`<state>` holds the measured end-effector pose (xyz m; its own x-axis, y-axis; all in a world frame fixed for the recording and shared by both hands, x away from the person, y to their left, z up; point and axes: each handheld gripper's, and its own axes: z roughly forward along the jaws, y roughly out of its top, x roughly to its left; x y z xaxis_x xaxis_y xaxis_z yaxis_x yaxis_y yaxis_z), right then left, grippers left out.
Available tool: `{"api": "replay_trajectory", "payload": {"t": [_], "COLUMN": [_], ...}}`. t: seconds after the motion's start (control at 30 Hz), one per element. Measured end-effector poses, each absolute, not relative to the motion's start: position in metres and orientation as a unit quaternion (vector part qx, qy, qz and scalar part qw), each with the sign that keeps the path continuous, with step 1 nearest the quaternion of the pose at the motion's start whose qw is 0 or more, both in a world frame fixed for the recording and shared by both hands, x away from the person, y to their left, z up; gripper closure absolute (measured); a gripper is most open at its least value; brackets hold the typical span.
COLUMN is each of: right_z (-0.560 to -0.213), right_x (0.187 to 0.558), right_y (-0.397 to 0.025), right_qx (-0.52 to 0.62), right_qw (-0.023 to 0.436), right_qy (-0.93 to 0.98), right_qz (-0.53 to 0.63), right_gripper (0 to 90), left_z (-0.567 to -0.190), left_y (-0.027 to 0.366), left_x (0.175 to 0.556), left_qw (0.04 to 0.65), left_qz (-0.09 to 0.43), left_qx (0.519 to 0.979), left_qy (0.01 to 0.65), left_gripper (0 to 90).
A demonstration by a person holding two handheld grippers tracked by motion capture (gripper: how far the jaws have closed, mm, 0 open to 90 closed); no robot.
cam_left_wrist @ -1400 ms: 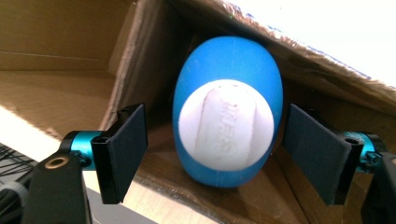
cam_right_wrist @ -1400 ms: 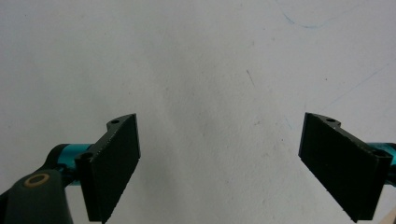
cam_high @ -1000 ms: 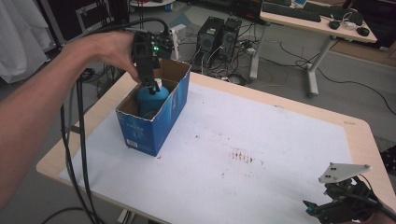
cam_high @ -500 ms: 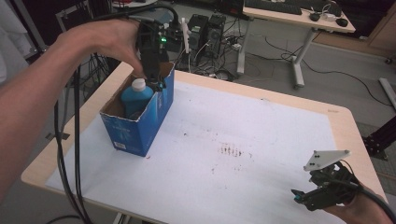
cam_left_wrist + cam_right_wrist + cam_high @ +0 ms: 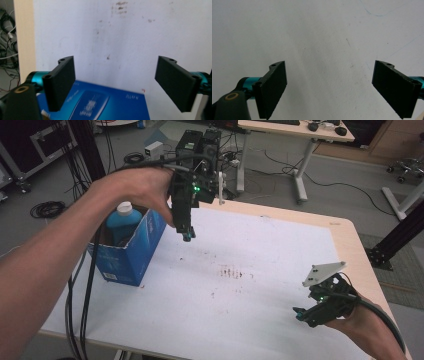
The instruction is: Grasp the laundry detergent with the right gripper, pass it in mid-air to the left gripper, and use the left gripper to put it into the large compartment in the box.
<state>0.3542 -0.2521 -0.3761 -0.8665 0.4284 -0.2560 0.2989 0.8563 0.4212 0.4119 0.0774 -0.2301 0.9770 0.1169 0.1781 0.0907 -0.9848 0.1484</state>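
A white-covered tabletop [image 5: 260, 270] with a pale wooden edge carries an open blue cardboard box [image 5: 131, 251] at its left side, and a blue bottle with a white cap [image 5: 123, 220] stands upright inside that box, its cap rising just above the rim. The left hand-held gripper [image 5: 187, 236] hangs in the air just to the right of the box, pointing down at the tabletop, held by the person's left hand [image 5: 137, 187] whose forearm reaches in from the lower left; black cables trail down from it past the near left edge of the tabletop. In the left gripper view its two black jaws stand wide apart with nothing between them, the left hand-held gripper [image 5: 117, 82] looking down on the white surface with the printed blue box [image 5: 100, 102] below and between the jaws. Brown specks and stains [image 5: 231, 271] mark the white surface near the middle of the tabletop. The right hand-held gripper [image 5: 300, 315] sits low over the near right corner, close to the surface, held by the right hand [image 5: 357, 317], with its grey three-cornered plate [image 5: 323, 271] on top. In the right gripper view the right hand-held gripper [image 5: 329, 87] also has its jaws spread wide and empty, above bare white surface with faint thin blue pen lines [image 5: 372, 12].
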Motion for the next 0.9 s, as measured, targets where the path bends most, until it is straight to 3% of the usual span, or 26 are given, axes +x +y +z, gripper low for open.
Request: {"api": "replay_trajectory", "payload": {"t": [0.1, 0.4, 0.9], "right_z": [-0.376, -0.372, -0.371], "right_x": [0.354, 0.356, 0.361], "right_y": [-0.251, -0.249, -0.241], "right_qx": [0.192, 0.191, 0.181], "right_qw": [0.171, 0.176, 0.172], "right_qy": [0.948, 0.949, 0.952], "right_qz": [0.185, 0.181, 0.176], "right_gripper": [12.1, 12.1, 12.1], "left_z": [-0.247, -0.286, -0.331], "left_y": [0.06, 0.033, 0.026], "left_x": [0.408, 0.402, 0.398], "left_qw": [0.067, 0.054, 0.052], "left_qz": [0.085, 0.06, 0.043], "left_qx": [0.994, 0.997, 0.997], "left_qy": [0.034, 0.011, 0.025], "left_gripper": [10.6, 10.6, 10.6]}}
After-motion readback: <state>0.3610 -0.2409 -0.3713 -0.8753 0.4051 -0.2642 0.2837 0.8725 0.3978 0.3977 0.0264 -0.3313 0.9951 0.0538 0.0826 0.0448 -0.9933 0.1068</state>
